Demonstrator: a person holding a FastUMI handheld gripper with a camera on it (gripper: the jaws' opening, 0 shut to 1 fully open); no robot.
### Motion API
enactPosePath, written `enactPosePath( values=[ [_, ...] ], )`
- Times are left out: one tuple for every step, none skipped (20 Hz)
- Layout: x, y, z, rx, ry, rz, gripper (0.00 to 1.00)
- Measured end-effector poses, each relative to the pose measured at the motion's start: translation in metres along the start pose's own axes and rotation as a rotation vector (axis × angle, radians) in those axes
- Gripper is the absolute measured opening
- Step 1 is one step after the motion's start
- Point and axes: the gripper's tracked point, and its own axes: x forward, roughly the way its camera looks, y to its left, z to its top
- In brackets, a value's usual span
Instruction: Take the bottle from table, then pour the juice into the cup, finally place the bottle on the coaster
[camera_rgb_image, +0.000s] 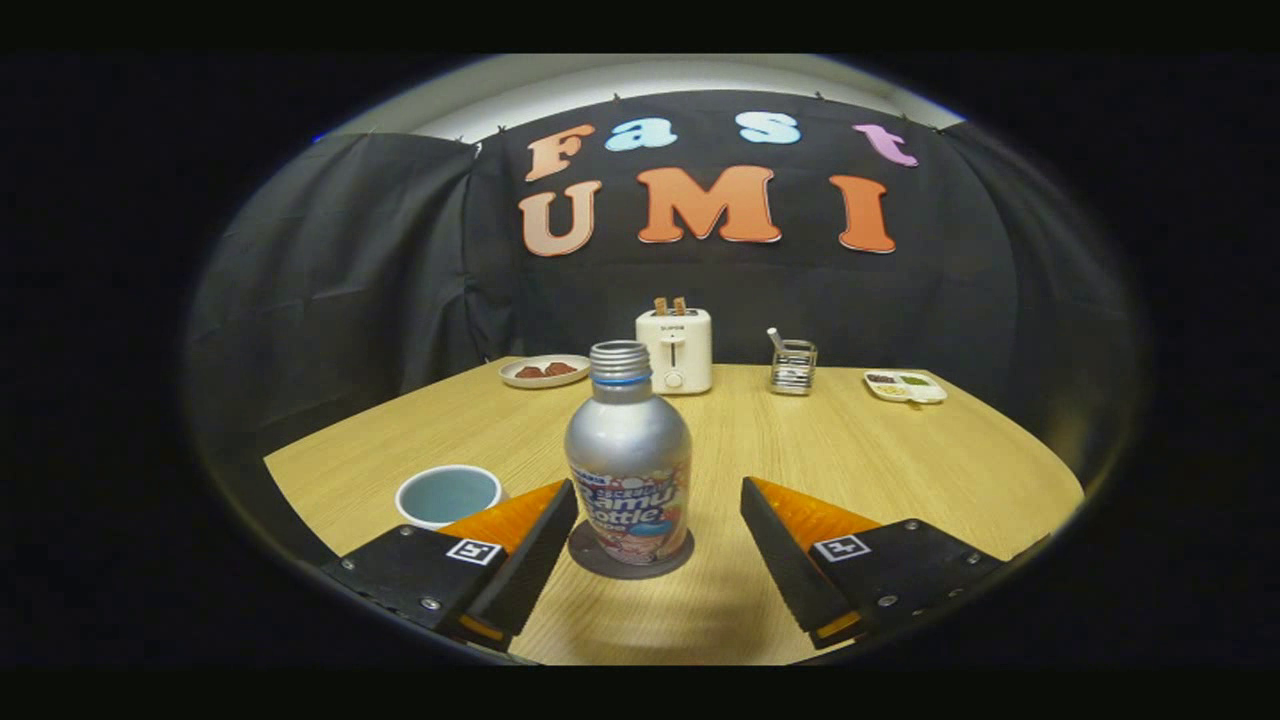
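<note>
The bottle (628, 460) stands upright and uncapped on the dark coaster (631, 555), between my fingers but closer to the left one. My gripper (660, 500) is spread wide and holds nothing. The cup (448, 495) sits just left, on the wooden table (900, 460); a toaster (675, 350) stands beyond.

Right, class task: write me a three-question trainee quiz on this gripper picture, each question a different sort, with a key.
1. True or false: the bottle stands upright on the coaster.
2. The gripper fingers are: A) shut on the bottle, B) open, bottle between them, C) holding the cup.
3. Fill in: beside the bottle, by one finger, stands the ____.

Key: 1 true; 2 B; 3 cup.
</note>
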Motion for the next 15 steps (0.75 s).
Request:
enactPosePath(
  values=[
    [-0.007,-0.006,0.004,0.000,-0.010,-0.013,0.97],
    [-0.015,-0.013,0.007,0.001,-0.023,-0.027,0.97],
    [-0.023,-0.019,0.011,0.002,-0.036,-0.040,0.97],
    [-0.032,-0.026,0.016,0.003,-0.050,-0.054,0.97],
    [-0.041,-0.033,0.021,0.005,-0.065,-0.068,0.97],
    [-0.049,-0.038,0.025,0.006,-0.080,-0.081,0.97],
    [-0.058,-0.045,0.030,0.007,-0.095,-0.094,0.97],
    [-0.067,-0.051,0.035,0.008,-0.113,-0.106,0.97],
    [-0.076,-0.057,0.040,0.009,-0.129,-0.118,0.97],
    [-0.083,-0.062,0.043,0.011,-0.141,-0.131,0.97],
    [-0.091,-0.068,0.047,0.010,-0.154,-0.144,0.97],
    [-0.099,-0.072,0.048,0.008,-0.162,-0.155,0.97],
    [-0.105,-0.075,0.051,0.003,-0.172,-0.157,0.97],
    [-0.112,-0.077,0.053,-0.001,-0.185,-0.163,0.97],
    [-0.117,-0.081,0.056,-0.002,-0.194,-0.172,0.97]
  ],
)
